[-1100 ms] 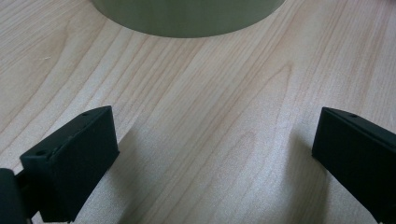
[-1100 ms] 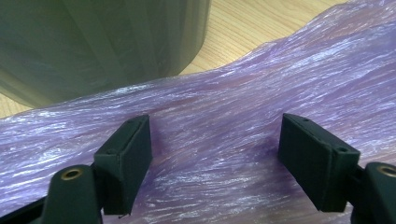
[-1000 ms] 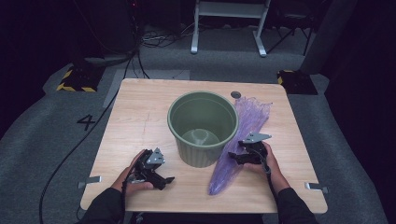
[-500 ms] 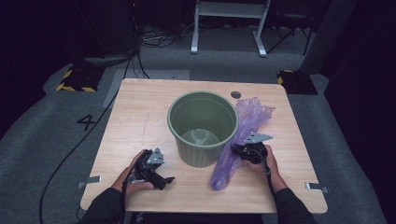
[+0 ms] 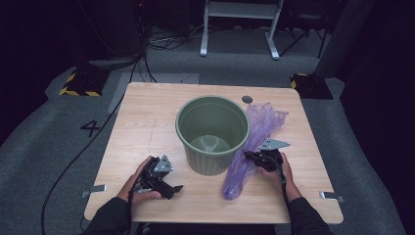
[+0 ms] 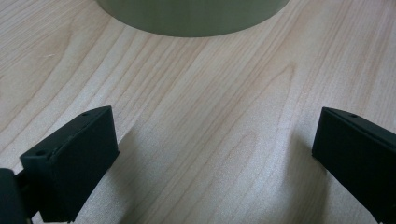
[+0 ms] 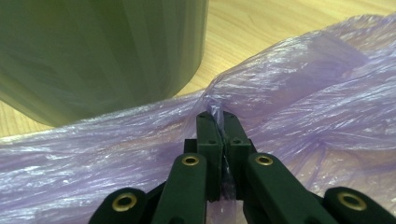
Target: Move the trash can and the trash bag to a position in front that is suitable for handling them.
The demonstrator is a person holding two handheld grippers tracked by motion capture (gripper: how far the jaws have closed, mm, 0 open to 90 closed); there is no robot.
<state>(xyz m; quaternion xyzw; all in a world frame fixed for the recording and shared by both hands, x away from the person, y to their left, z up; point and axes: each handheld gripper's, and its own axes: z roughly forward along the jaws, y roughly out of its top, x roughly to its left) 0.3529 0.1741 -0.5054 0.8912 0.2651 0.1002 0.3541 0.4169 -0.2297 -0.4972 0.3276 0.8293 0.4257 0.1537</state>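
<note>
The right gripper (image 7: 217, 116) has just pinched the purple bag (image 7: 303, 98).

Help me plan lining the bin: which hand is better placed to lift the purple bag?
Right. The right gripper has just closed on the purple bag beside the green bin; the left gripper is open over bare table.

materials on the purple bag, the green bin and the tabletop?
Purple bag: thin translucent plastic film, glossy; it crinkles and bunches where the right gripper pinches it.
Green bin: looks like moulded plastic, matte olive, smooth seamless wall; can't rule out painted metal.
Tabletop: pale wood grain, satin sheen; solid wood or laminate, can't tell.
</note>
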